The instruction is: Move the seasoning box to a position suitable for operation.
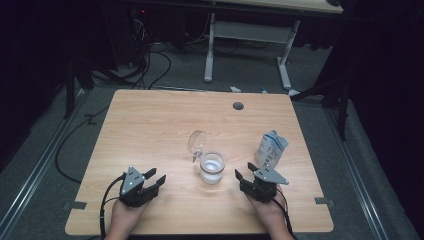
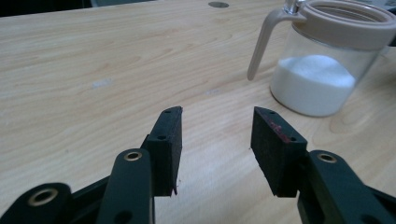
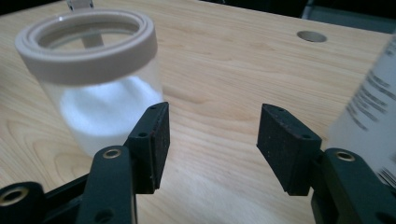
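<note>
A clear jar (image 1: 211,169) with a beige rim holds white powder and stands near the middle of the wooden table (image 1: 150,130). Its round lid (image 1: 197,142) is flipped up behind it. My left gripper (image 1: 156,176) rests left of the jar, open, with nothing between its jaws. In the left gripper view the jar (image 2: 327,70) and its beige handle (image 2: 261,44) lie ahead and to the right of that gripper (image 2: 217,116). My right gripper (image 1: 245,170) is open just right of the jar. In the right gripper view the jar (image 3: 98,79) stands beyond the left jaw of this gripper (image 3: 212,112).
A white and blue pouch (image 1: 270,148) stands behind the right gripper and appears blurred at the right edge (image 3: 373,102). A round cable hole (image 1: 238,106) sits near the table's far edge. Beyond the table stand a white desk frame (image 1: 210,50) and floor cables.
</note>
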Demonstrator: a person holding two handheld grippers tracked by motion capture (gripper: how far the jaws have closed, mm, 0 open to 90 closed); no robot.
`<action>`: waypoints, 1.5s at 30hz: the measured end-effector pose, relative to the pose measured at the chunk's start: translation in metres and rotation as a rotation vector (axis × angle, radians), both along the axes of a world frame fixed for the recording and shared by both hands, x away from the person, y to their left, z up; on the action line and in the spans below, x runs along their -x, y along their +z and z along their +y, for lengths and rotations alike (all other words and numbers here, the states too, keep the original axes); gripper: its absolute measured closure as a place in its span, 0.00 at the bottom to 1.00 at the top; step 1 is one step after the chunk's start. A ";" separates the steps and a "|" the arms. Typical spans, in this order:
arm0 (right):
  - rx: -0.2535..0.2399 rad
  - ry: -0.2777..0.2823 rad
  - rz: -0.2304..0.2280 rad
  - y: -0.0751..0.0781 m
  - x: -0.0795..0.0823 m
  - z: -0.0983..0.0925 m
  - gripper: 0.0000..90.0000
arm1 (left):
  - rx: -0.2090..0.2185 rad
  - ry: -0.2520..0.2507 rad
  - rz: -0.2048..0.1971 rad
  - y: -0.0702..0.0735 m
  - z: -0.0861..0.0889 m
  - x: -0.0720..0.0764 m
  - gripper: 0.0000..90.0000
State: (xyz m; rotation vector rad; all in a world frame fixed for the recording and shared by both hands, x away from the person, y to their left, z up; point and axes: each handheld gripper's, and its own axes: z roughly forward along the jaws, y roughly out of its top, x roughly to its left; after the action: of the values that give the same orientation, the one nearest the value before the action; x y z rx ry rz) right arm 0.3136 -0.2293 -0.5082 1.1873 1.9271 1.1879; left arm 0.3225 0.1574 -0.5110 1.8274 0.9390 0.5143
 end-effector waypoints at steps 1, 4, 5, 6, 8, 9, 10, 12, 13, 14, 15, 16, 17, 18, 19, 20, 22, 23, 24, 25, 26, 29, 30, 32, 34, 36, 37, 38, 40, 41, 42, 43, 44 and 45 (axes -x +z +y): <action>-0.011 0.006 0.004 0.000 -0.003 0.001 0.52 | -0.006 0.002 0.002 0.003 -0.005 -0.005 0.59; -0.011 0.013 0.001 -0.001 -0.010 0.005 0.58 | -0.012 0.007 -0.012 0.008 -0.017 -0.017 0.64; 0.000 0.014 -0.005 -0.001 -0.011 0.006 0.59 | 0.007 0.009 -0.009 0.010 -0.022 -0.022 0.65; 0.014 0.010 -0.012 -0.001 -0.013 0.008 0.62 | 0.015 0.020 -0.011 0.011 -0.024 -0.024 0.66; 0.014 0.011 -0.011 -0.001 -0.015 0.010 0.67 | 0.050 0.023 -0.004 0.015 -0.031 -0.031 0.69; 0.007 0.017 0.002 -0.001 -0.016 0.011 0.72 | 0.051 0.030 -0.007 0.017 -0.035 -0.034 0.71; 0.008 0.028 0.005 -0.001 -0.015 0.012 0.76 | 0.054 0.035 -0.015 0.020 -0.038 -0.037 0.73; 0.004 0.051 0.003 -0.004 -0.012 0.015 0.84 | 0.072 0.041 -0.018 0.026 -0.045 -0.042 0.80; 0.025 0.062 0.000 -0.005 -0.011 0.018 0.86 | 0.074 0.042 -0.024 0.029 -0.047 -0.043 0.82; 0.053 0.068 -0.002 -0.006 -0.009 0.020 0.89 | 0.083 0.040 -0.026 0.032 -0.050 -0.045 0.84; 0.060 0.077 -0.003 -0.007 -0.009 0.021 0.91 | 0.087 0.043 -0.027 0.034 -0.052 -0.046 0.86; 0.055 0.081 0.001 -0.007 -0.008 0.021 0.92 | 0.084 0.047 -0.031 0.036 -0.054 -0.047 0.88; 0.053 0.084 0.000 -0.008 -0.008 0.022 0.93 | 0.087 0.046 -0.031 0.037 -0.055 -0.048 0.90; 0.054 0.086 0.000 -0.008 -0.008 0.023 0.94 | 0.090 0.046 -0.028 0.039 -0.056 -0.049 0.92; 0.058 0.090 -0.001 -0.007 -0.008 0.024 0.96 | 0.087 0.046 -0.030 0.040 -0.057 -0.050 0.93; 0.061 0.092 -0.002 -0.007 -0.007 0.024 0.97 | 0.091 0.047 -0.033 0.041 -0.059 -0.051 0.95; 0.061 0.096 -0.006 -0.007 -0.007 0.026 1.00 | 0.078 0.044 -0.030 0.042 -0.061 -0.053 0.99; 0.060 0.101 -0.003 -0.007 -0.006 0.026 1.00 | 0.073 0.042 -0.031 0.043 -0.062 -0.054 1.00; 0.062 0.104 -0.003 -0.007 -0.006 0.027 1.00 | 0.074 0.040 -0.031 0.044 -0.063 -0.055 1.00; 0.064 0.108 -0.005 -0.007 -0.005 0.028 1.00 | 0.078 0.037 -0.030 0.046 -0.064 -0.056 1.00; 0.062 0.107 -0.004 -0.007 -0.005 0.029 1.00 | 0.078 0.035 -0.029 0.048 -0.065 -0.057 1.00; 0.065 0.123 -0.008 -0.008 -0.003 0.033 1.00 | 0.082 0.029 -0.039 0.055 -0.068 -0.059 1.00; 0.070 0.126 -0.007 -0.007 -0.002 0.034 1.00 | 0.087 0.027 -0.039 0.057 -0.070 -0.060 1.00; 0.072 0.134 -0.013 -0.007 -0.002 0.036 1.00 | 0.095 0.024 -0.043 0.060 -0.071 -0.061 1.00; 0.071 0.137 -0.011 -0.008 -0.002 0.038 1.00 | 0.097 0.018 -0.045 0.062 -0.073 -0.061 1.00; 0.073 0.128 -0.011 -0.008 -0.002 0.041 1.00 | 0.104 0.009 -0.046 0.063 -0.076 -0.060 1.00; 0.074 0.128 -0.012 -0.009 -0.002 0.041 1.00 | 0.107 0.006 -0.046 0.063 -0.077 -0.060 1.00; 0.074 0.129 -0.011 -0.008 -0.002 0.041 1.00 | 0.110 -0.001 -0.045 0.063 -0.078 -0.059 1.00; 0.074 0.129 -0.011 -0.009 -0.002 0.041 1.00 | 0.109 -0.011 -0.048 0.063 -0.081 -0.057 1.00; 0.075 0.128 -0.012 -0.009 -0.002 0.041 1.00 | 0.109 -0.014 -0.048 0.063 -0.082 -0.056 1.00; 0.077 0.129 -0.012 -0.009 -0.002 0.041 1.00 | 0.112 -0.016 -0.048 0.063 -0.083 -0.055 1.00; 0.077 0.129 -0.012 -0.009 -0.002 0.041 1.00 | 0.116 -0.018 -0.047 0.062 -0.084 -0.055 1.00; 0.078 0.129 -0.012 -0.009 -0.002 0.041 1.00 | 0.120 -0.024 -0.045 0.062 -0.086 -0.054 1.00; 0.079 0.129 -0.013 -0.009 -0.001 0.041 1.00 | 0.124 -0.031 -0.046 0.062 -0.088 -0.052 1.00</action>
State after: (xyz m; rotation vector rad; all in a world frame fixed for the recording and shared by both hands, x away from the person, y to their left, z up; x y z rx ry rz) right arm 0.3151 -0.1882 -0.5168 1.0254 2.0481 1.1700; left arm 0.3745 0.0696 -0.4490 1.7092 0.8904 0.4671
